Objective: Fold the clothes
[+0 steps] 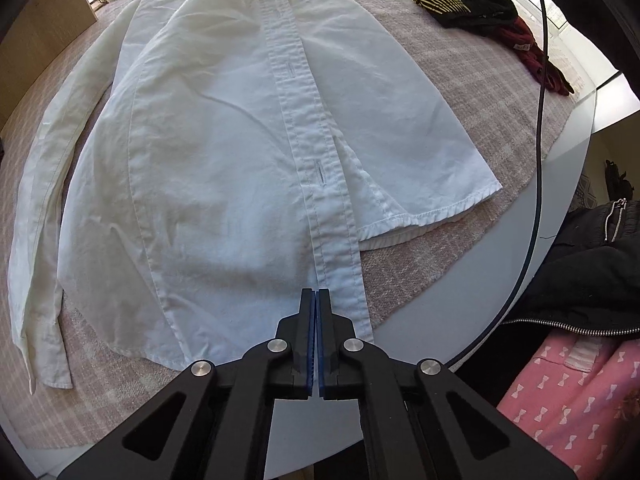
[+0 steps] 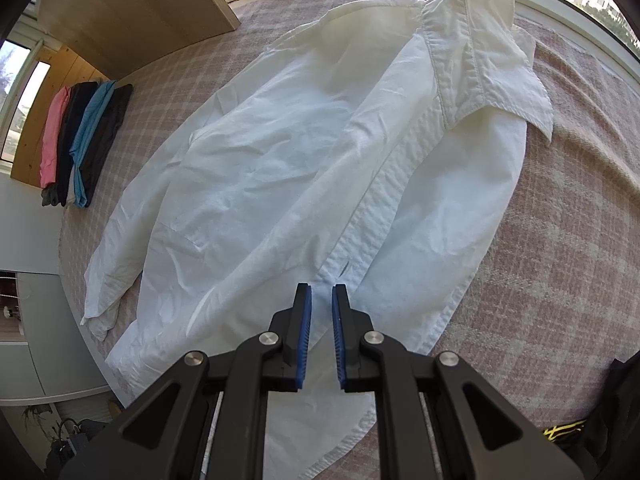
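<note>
A white button-up shirt (image 1: 224,152) lies spread flat, front up, on a pink plaid cloth. Its collar (image 2: 480,52) points toward the windows, and one long sleeve (image 1: 36,200) stretches out on the left. My left gripper (image 1: 316,293) is shut, its blue pads pressed together over the button placket (image 1: 298,112) just above the hem. No fabric shows between the pads. In the right wrist view my right gripper (image 2: 322,289) hangs over the placket (image 2: 376,192) near a buttonhole. Its blue pads stand a narrow gap apart, with flat shirt fabric visible through the gap.
The plaid cloth (image 2: 560,240) covers a round white table (image 1: 460,304). A black-and-yellow garment (image 1: 460,0) and a dark red one (image 1: 536,56) lie at the far right. A stack of folded clothes (image 2: 84,140) sits at the left. A black cable (image 1: 541,120) hangs at the right.
</note>
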Available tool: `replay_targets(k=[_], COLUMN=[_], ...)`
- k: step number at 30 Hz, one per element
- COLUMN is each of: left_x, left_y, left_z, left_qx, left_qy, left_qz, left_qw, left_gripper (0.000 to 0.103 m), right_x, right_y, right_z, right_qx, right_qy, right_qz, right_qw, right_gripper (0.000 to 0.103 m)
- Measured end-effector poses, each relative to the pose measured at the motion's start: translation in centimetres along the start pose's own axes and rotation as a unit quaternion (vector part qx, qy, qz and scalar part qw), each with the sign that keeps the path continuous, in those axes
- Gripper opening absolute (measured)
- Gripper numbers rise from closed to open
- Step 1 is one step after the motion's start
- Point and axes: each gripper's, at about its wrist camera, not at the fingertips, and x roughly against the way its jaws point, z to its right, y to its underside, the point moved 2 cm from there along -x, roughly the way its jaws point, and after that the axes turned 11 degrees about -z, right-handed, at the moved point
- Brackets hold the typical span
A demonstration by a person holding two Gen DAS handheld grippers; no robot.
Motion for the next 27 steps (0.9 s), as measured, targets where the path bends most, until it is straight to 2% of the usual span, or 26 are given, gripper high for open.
replay_targets(k=[2,3,5,6,10,12,14,17,19,21,23,27], left_x=[0.3,0.5,0.8,1.1,1.1,0.5,-0.2,-0.3,-0.1,0.2,0.6,0.6], left_y=[-0.2,-0.3,-0.5,-0.7,-1.6,-2.1,-2.6,-2.9,-2.4,-1.7,-1.2,-2.1], left_z=[-0.1,0.0,0.2,0.5,1.4,1.4,1.5,1.8,0.6,-1.1,-2.0,-1.0], left_qx=[0.013,0.021,0.036,0.042,0.064,0.079,0.091,0.087,0.09,0.093,0.085,0.073], left_qy=[-0.009,-0.014,-0.025,-0.029,-0.06,-0.073,-0.072,-0.081,-0.069,-0.049,-0.036,-0.025], left_qz=[0.006,0.006,0.01,0.018,0.027,0.021,0.013,0.015,0.016,0.018,0.021,0.022], left_qw=[0.9999,0.9997,0.999,0.9985,0.9957,0.994,0.9932,0.9927,0.9934,0.9943,0.9955,0.9968], left_gripper=[0.003,0.008,0.053,0.057,0.058,0.058,0.059,0.062,0.062,0.055,0.041,0.021], right_x=[0.1,0.1,0.1,0.0,-0.4,-0.5,-0.7,-0.7,-0.3,0.1,0.7,1.6], right_y=[0.1,0.1,0.1,0.2,0.8,1.2,1.3,1.4,1.4,1.4,1.1,0.1], right_z=[0.1,0.2,0.3,0.4,0.4,0.5,0.5,0.3,0.2,0.4,1.1,3.2], right_qx=[0.0,-0.001,-0.001,-0.001,-0.001,-0.005,-0.006,-0.001,0.004,0.005,-0.005,-0.039], right_qy=[0.0,-0.002,-0.007,-0.007,-0.008,-0.012,-0.015,-0.017,-0.021,-0.017,-0.006,-0.018], right_qz=[0.001,0.001,0.001,0.001,-0.004,-0.004,-0.005,-0.003,0.004,0.015,0.027,0.044], right_qw=[1.0,1.0,1.0,1.0,1.0,1.0,1.0,1.0,1.0,1.0,1.0,0.998], right_gripper=[0.011,0.011,0.011,0.012,0.014,0.021,0.027,0.028,0.028,0.028,0.028,0.028])
